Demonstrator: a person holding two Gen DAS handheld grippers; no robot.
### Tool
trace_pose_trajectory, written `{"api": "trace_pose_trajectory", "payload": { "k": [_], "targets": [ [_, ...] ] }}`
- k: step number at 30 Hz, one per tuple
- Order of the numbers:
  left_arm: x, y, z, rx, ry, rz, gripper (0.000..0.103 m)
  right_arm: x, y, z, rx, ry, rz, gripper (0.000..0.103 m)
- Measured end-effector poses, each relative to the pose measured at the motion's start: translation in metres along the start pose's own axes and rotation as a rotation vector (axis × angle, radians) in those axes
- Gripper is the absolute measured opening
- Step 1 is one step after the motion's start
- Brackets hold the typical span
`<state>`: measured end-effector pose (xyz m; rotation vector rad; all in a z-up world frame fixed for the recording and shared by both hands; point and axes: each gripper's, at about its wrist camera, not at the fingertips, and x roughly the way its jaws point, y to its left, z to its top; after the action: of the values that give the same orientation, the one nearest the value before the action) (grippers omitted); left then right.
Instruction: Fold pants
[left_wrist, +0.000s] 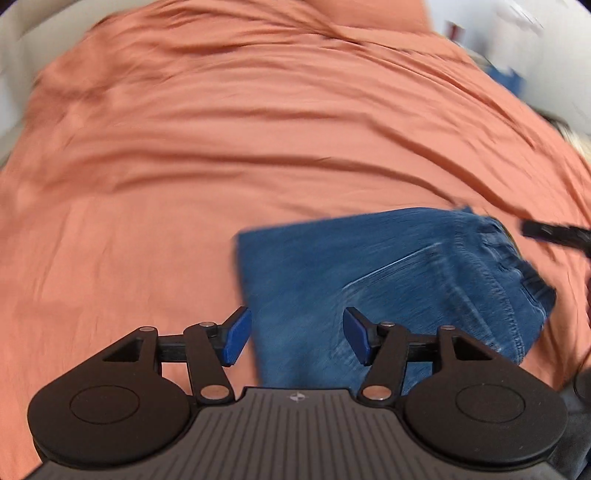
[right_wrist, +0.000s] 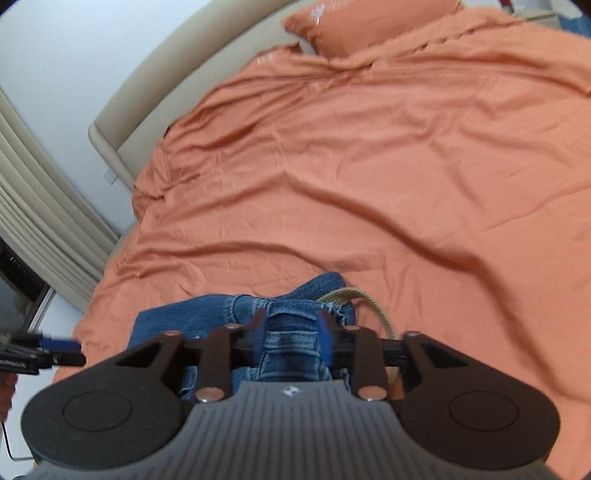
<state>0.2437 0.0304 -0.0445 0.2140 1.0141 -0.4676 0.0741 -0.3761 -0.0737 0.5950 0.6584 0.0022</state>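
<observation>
One pair of blue denim pants (left_wrist: 388, 295) is lying folded on the bed's orange sheet (left_wrist: 221, 166). Two grippers are hovering: the left gripper (left_wrist: 297, 341) with jaws wide apart and empty, the right gripper (right_wrist: 291, 341) with jaws around the waistband. One pillow (right_wrist: 369, 22) is resting by the beige headboard (right_wrist: 166, 81).

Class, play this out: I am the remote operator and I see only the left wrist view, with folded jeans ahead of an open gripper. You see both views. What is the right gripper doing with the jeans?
Observer: The right gripper sits at the waistband of the jeans, denim between its fingers; blur hides whether it is clamped.
Operator: Anything on the jeans I am missing?
Observer: A tan cord loops out of the waistband toward the right.
Operator: What lies beyond the orange bedspread?
Observer: An orange pillow lies against a beige headboard at the far end of the bedspread.
Operator: And my left gripper?
Observer: The left gripper shows at the left edge, beside the jeans.
</observation>
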Motion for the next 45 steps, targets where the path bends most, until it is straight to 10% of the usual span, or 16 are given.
{"api": "trace_pose_trajectory", "payload": {
  "k": [10, 30, 38, 45],
  "targets": [
    [0.027, 0.068, -0.057, -0.544, -0.015, -0.118, 0.072, -0.029, -0.029, -0.035, 0.288, 0.127, 0.034, 0.07],
    [0.097, 0.092, -0.064, -0.576, 0.146, -0.358, 0.077, 0.05, -0.083, -0.035, 0.522, 0.324, 0.199, 0.047],
    [0.098, 0.076, -0.055, -0.523, 0.13, -0.378, 0.027, 0.051, -0.073, -0.033, 0.432, 0.317, 0.224, 0.03],
    [0.071, 0.061, -0.053, -0.427, 0.055, -0.326, 0.008, 0.028, -0.04, -0.024, 0.289, 0.237, 0.227, 0.022]
  ]
}}
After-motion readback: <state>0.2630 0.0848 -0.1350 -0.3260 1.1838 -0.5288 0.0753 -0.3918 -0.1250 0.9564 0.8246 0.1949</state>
